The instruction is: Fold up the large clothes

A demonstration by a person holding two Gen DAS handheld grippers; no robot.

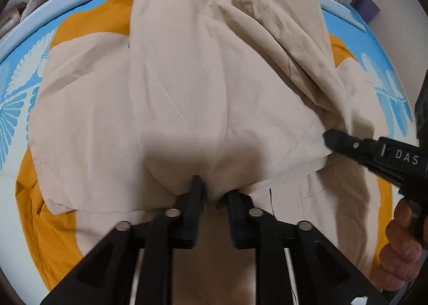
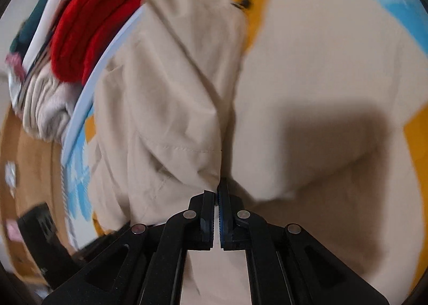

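Note:
A large beige and mustard-yellow jacket (image 1: 187, 69) lies spread on a blue patterned table (image 1: 16, 90), its beige parts folded over the middle. My left gripper (image 1: 214, 192) is shut on a bunched fold of the beige cloth at the near edge. My right gripper (image 2: 217, 189) is shut on an edge of the same jacket (image 2: 307, 69) and holds a beige flap (image 2: 165, 106). The right gripper also shows in the left wrist view (image 1: 327, 139), at the jacket's right side.
A pile of clothes with a red knit (image 2: 101, 21) and a pale fleece piece (image 2: 45, 112) lies beyond the table's pale rim (image 2: 88, 85). A brown floor (image 2: 29, 165) shows at the left.

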